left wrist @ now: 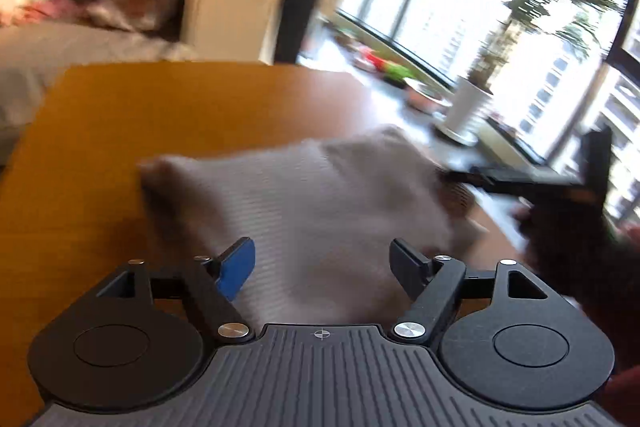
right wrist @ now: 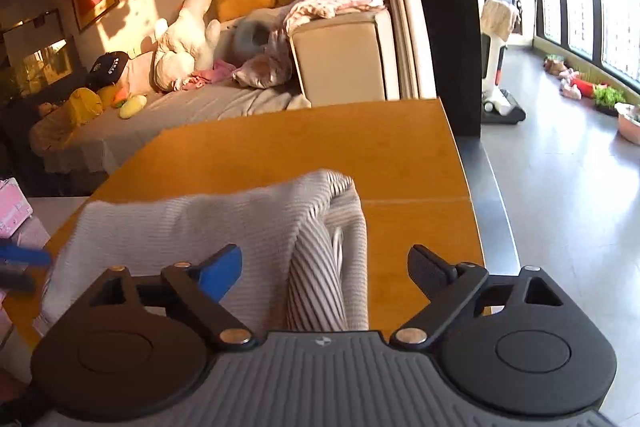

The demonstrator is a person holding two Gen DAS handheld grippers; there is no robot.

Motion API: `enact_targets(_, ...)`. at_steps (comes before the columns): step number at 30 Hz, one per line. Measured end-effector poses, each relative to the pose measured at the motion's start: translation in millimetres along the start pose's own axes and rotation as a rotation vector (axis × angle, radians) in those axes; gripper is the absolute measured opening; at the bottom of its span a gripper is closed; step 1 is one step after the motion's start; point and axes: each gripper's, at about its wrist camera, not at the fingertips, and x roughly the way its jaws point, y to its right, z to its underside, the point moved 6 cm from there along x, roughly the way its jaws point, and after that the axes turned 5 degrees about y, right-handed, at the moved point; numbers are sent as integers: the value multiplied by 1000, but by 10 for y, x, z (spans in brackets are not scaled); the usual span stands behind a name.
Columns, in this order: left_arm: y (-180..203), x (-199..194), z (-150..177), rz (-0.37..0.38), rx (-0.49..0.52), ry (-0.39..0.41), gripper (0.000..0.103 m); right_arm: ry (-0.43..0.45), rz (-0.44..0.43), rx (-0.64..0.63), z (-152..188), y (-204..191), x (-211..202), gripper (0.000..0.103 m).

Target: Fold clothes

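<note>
The garment [right wrist: 224,227], a pale ribbed knit, lies on the wooden table [right wrist: 320,147] as a compact folded bundle, so at least one fold looks done; whether it needs a further fold, a smoothing or only setting aside is a judgement the views do not settle, and more clothes [right wrist: 332,1] heaped on the sofa [right wrist: 344,55] beyond the table suggest the wider job has plenty left. In the right wrist view the bundle runs from near left, by the other tool's blue pad, to a rounded doubled-over edge at its far right, so its long axis goes roughly left to right across the table, with a looser striped layer hanging toward the near edge under that fold. The left wrist view is blurred but shows the same broad shape lying crosswise, its corners to left and right. The left gripper [left wrist: 322,263] stands released, fingers spread with the cloth seen between them but not pinched. The right gripper [right wrist: 324,269] is likewise spread wide and grasps nothing, the cloth lying just beyond its fingers.
</note>
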Motion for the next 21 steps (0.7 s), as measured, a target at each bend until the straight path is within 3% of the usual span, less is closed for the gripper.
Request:
enact_targets(4, -21, 284, 111, 64, -50, -80, 79, 21, 13, -86, -183, -129, 79, 91)
enact_targets(9, -298, 525, -113, 109, -154, -63, 81, -74, 44, -176, -76, -175, 417, 91)
enact_targets(13, -542, 831, -399, 83, -195, -33, 81, -95, 76, -212, 43, -232, 539, 92)
enact_targets(17, -664, 1106, -672, 45, -211, 2, 88, -105, 83, -207, 154, -337, 530, 92)
enact_targets(21, -611, 1283, -815, -27, -123, 51, 91, -130, 23, -193, 266, -560, 430, 92)
